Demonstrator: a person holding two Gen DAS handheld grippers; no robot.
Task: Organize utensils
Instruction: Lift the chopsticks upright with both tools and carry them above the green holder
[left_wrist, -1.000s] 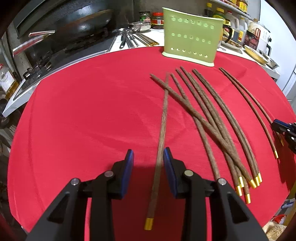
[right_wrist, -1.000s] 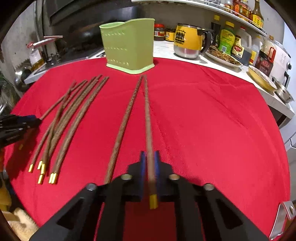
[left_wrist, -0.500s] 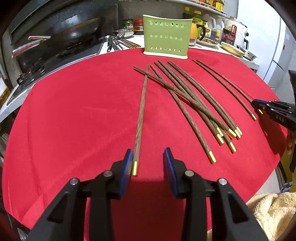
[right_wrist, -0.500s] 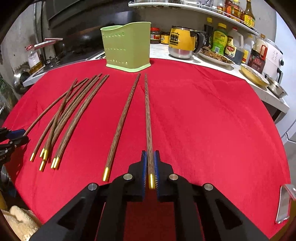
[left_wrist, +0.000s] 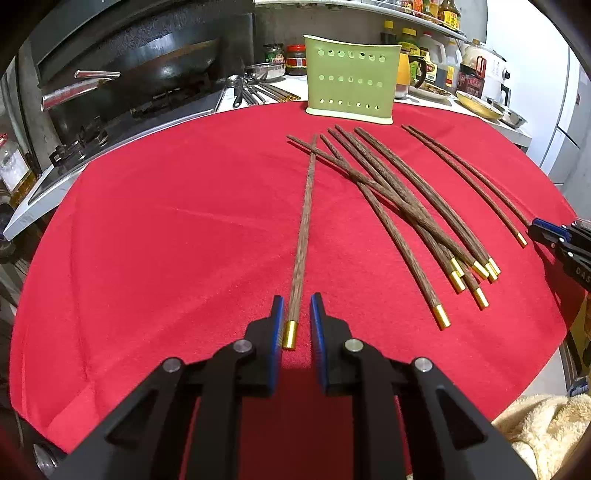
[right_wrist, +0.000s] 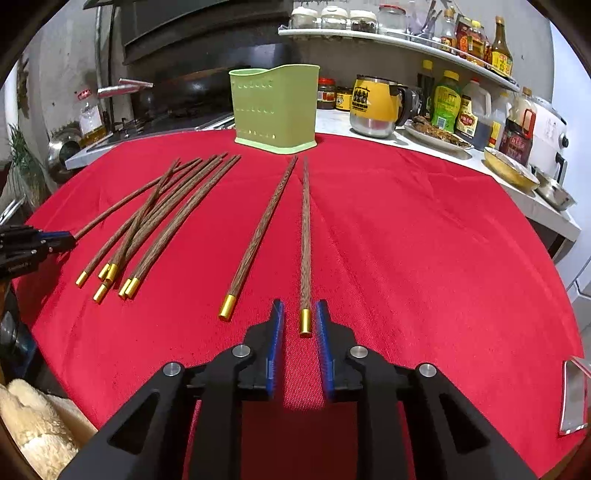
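My left gripper (left_wrist: 296, 319) has just narrowed around one chopstick (left_wrist: 303, 236) (one pad touching); my right gripper (right_wrist: 299, 325) has just let go, its chopstick (right_wrist: 305, 243) lying loose between parted jaws.

A black wok (left_wrist: 173, 70) sits left of the yellow mug (right_wrist: 373, 107), sauce bottles (right_wrist: 447, 101) beyond.

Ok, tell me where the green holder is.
The green holder stands upright at the far edge of the red cloth, just beyond the chopsticks' thin ends, left of the yellow mug.
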